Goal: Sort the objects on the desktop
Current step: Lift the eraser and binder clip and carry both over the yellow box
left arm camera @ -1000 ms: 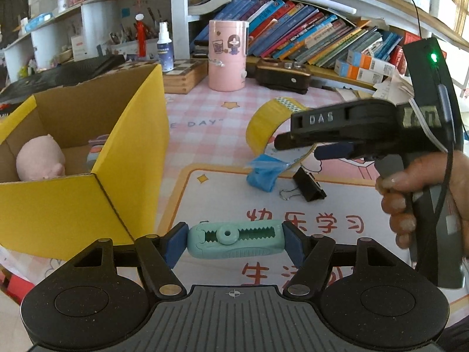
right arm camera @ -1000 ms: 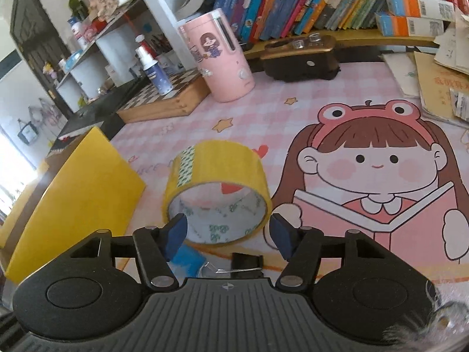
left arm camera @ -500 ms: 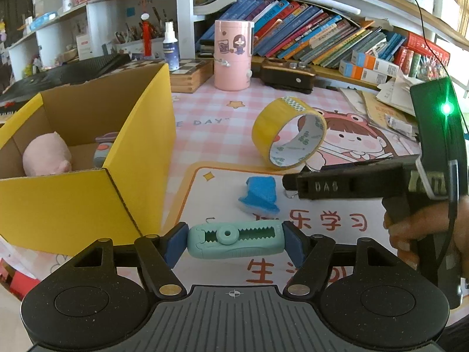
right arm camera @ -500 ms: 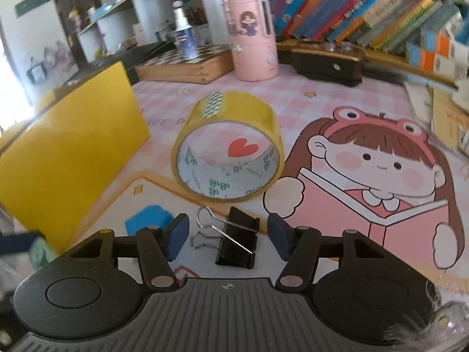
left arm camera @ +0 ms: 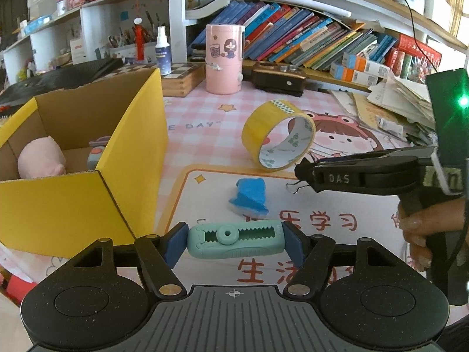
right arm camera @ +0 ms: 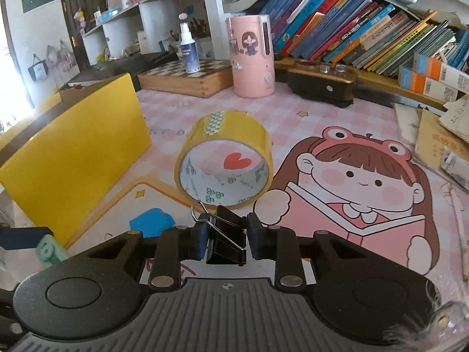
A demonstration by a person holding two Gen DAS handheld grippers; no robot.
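My left gripper (left arm camera: 233, 242) is shut on a teal correction-tape dispenser (left arm camera: 234, 241), held above the mat beside the yellow cardboard box (left arm camera: 88, 196). The box holds a pink plush (left arm camera: 41, 161) and a small grey toy (left arm camera: 95, 154). My right gripper (right arm camera: 224, 242) is closed around a black binder clip (right arm camera: 227, 239) on the mat, pads touching its sides; it also shows in the left wrist view (left arm camera: 304, 173). A yellow tape roll (right arm camera: 224, 158) stands on edge just beyond the clip. A blue eraser (left arm camera: 249, 196) lies on the mat between the grippers.
A pink cylinder container (right arm camera: 252, 55), a black stapler-like device (right arm camera: 322, 86), a wooden chessboard box (right arm camera: 187, 76) with a spray bottle (right arm camera: 187, 50) stand at the back. Books (right arm camera: 351, 38) line the shelf. Papers (left arm camera: 395, 108) pile at the right.
My right gripper moved back from the tape roll, came down over the binder clip and closed its pads on it. My left gripper kept hold of the dispenser, barely moving.
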